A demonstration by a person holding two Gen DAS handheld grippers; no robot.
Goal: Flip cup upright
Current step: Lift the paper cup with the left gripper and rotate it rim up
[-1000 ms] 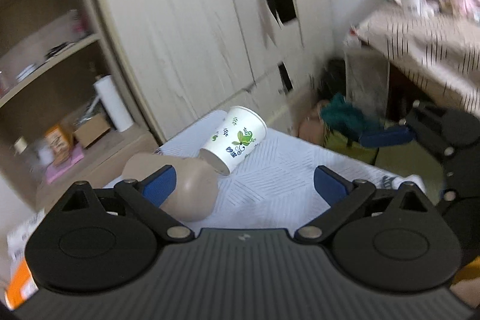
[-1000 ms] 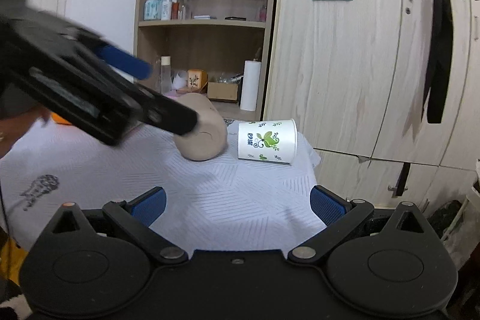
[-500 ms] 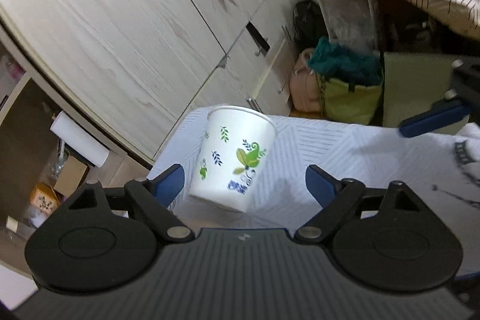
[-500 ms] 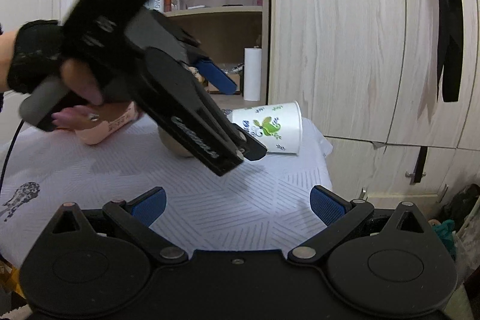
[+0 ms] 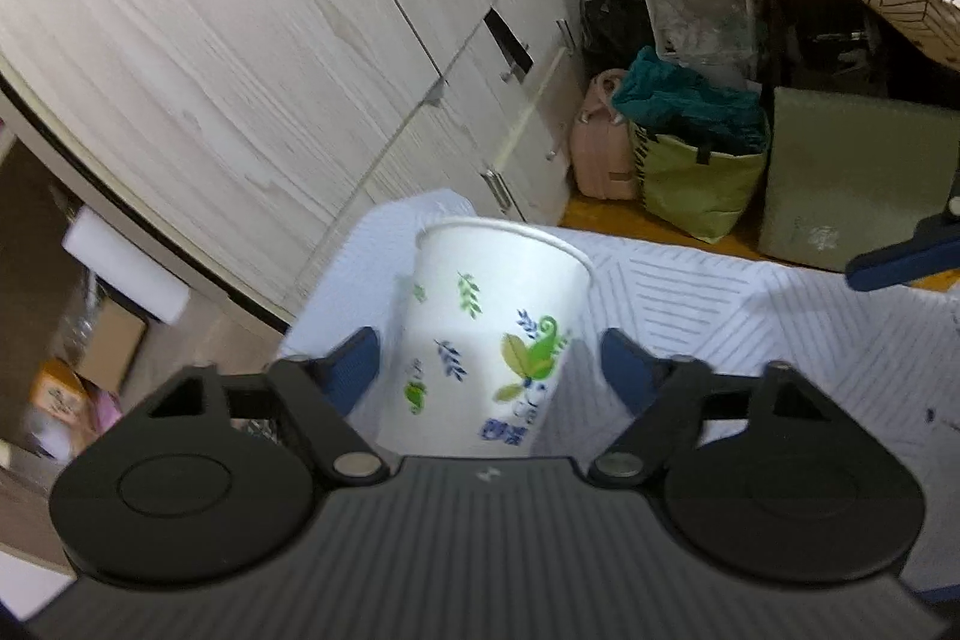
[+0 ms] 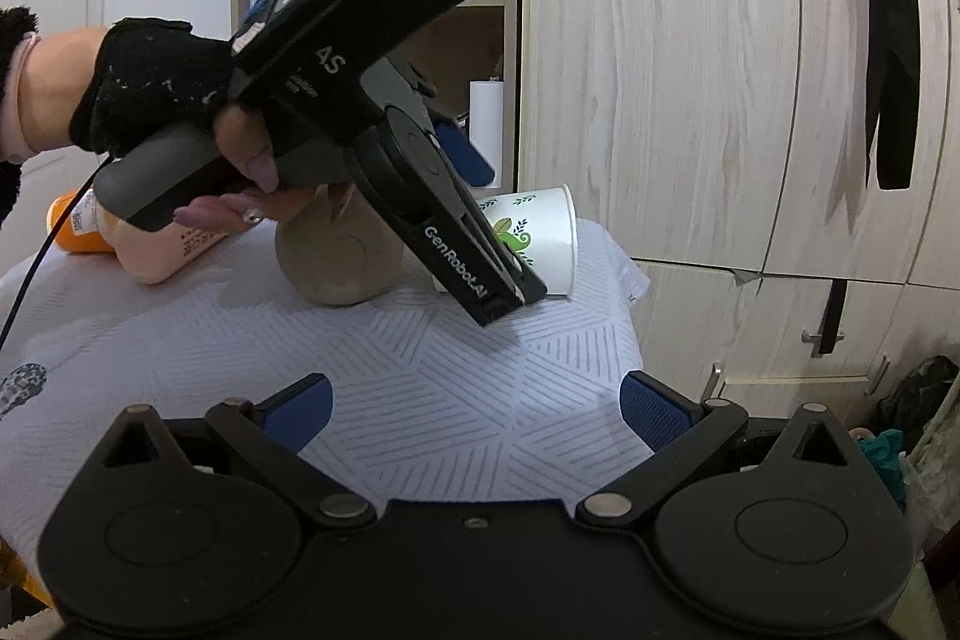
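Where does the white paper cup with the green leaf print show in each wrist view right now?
Left wrist view: the white paper cup with green leaf print sits centre frame, between the left gripper's open blue fingers.
Right wrist view: the cup lies on its side, right of centre, partly behind the left gripper.
Shared landmark: the white paper towel roll on the shelf.

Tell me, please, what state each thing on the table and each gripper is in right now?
paper cup: on its side, between the open jaws.
left gripper: open, straddling the cup, not yet closed on it.
right gripper: open, empty, above the tablecloth.
beige pot: lying on its side.
bottle: lying down.
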